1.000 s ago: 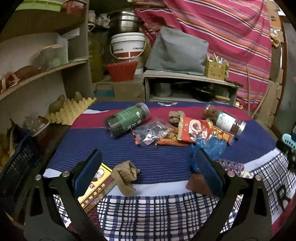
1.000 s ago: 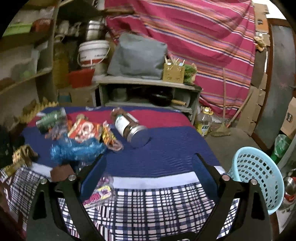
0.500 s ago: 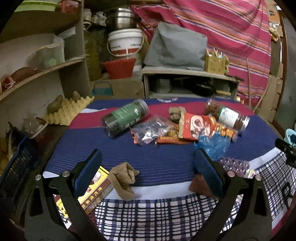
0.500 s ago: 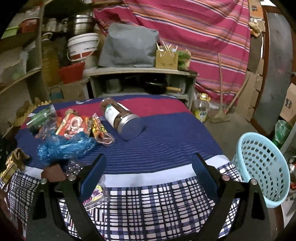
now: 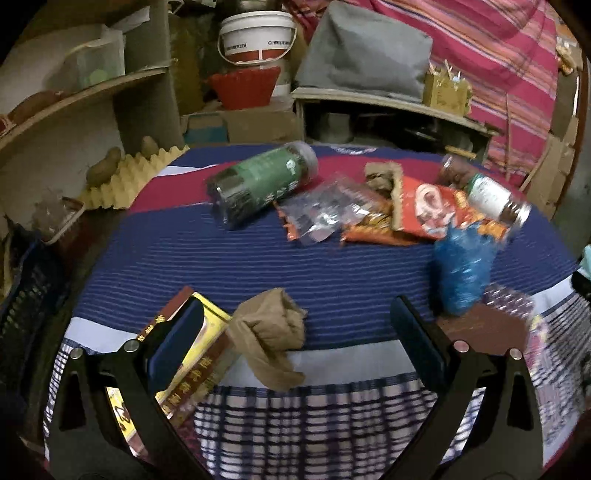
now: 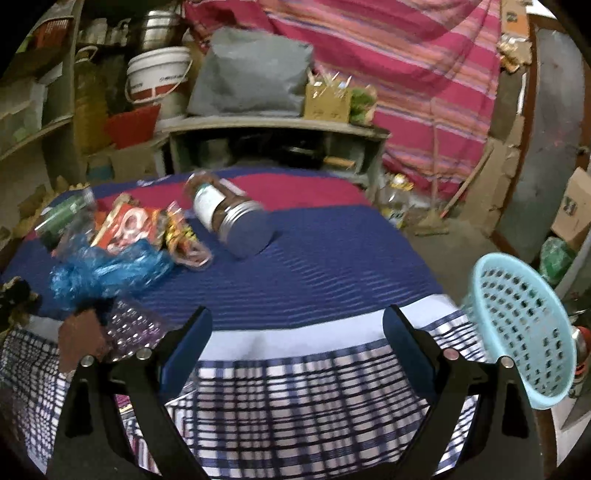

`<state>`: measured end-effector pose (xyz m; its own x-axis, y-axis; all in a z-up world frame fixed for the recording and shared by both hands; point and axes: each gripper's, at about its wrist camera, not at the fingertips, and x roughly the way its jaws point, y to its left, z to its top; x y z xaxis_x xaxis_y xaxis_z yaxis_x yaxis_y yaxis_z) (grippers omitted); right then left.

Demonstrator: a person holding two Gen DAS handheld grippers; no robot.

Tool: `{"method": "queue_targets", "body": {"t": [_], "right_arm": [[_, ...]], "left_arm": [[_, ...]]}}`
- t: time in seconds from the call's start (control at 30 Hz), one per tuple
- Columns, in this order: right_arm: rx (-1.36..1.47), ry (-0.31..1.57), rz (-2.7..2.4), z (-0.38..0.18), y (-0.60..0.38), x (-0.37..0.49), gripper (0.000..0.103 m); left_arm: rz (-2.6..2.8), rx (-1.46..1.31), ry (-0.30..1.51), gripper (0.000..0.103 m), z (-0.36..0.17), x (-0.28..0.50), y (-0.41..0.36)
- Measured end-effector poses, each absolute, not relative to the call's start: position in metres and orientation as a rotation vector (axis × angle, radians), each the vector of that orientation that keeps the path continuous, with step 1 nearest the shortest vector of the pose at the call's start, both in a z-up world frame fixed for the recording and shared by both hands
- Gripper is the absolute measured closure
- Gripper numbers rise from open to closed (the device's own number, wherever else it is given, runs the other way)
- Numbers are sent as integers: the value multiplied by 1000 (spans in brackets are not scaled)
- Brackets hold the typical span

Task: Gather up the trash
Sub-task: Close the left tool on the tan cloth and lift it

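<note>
Trash lies on a cloth-covered table (image 5: 258,266): a green-labelled jar (image 5: 264,182) on its side, a clear wrapper (image 5: 325,212), red snack packets (image 5: 421,214), a white-labelled jar (image 5: 487,192), a crumpled blue bag (image 5: 461,269), a brown flat piece (image 5: 484,328) and a tan crumpled cloth (image 5: 271,332). My left gripper (image 5: 295,339) is open just above the tan cloth. My right gripper (image 6: 297,339) is open over the table's near edge with nothing between its fingers. The white-labelled jar (image 6: 229,218) and the blue bag (image 6: 107,271) lie ahead-left. A light blue basket (image 6: 524,332) stands at the right.
A yellow-and-red booklet (image 5: 192,365) lies under the left finger. An egg tray (image 5: 122,177), shelves (image 5: 74,103), a white bucket (image 5: 258,33), a red basin (image 5: 243,86) and a low bench with a grey cushion (image 5: 365,62) ring the table. A dark blue crate (image 5: 22,295) sits at left.
Both grippers have moved forward and lower toward the table. The tan cloth now lies between the left fingers' tips. The basket looms larger at the right.
</note>
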<state>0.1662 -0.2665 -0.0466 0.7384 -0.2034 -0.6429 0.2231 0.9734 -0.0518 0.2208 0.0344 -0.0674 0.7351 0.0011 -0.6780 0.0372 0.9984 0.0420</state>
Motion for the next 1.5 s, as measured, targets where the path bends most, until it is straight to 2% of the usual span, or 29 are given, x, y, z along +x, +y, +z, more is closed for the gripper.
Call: {"method": "queue_targets", "body": {"t": [0.27, 0.37, 0.47, 0.53, 0.6, 0.67, 0.7, 1.1, 1.5], "right_arm": [[4, 735, -206, -52, -253, 167, 11], [-1, 732, -201, -52, -250, 166, 11], [0, 738, -197, -52, -249, 166, 11], [-2, 740, -195, -53, -247, 166, 11], [-7, 740, -193, -53, -245, 165, 11], [-17, 737, -189, -52, -242, 164, 11], [-21, 735, -187, -52, -240, 164, 11], [-43, 706, -42, -48, -207, 159, 11], [-81, 760, 147, -61, -149, 164, 11]], "left_arm": [[-68, 70, 756, 6, -76, 227, 33], [-53, 75, 760, 14, -77, 229, 34], [-23, 59, 768, 27, -78, 232, 40], [-10, 48, 788, 40, -81, 236, 44], [1, 53, 783, 46, -80, 237, 45], [-3, 44, 792, 59, -80, 238, 46], [-6, 43, 801, 62, -81, 239, 46], [-25, 20, 734, 62, -52, 226, 48], [32, -35, 746, 62, -43, 220, 73]]}}
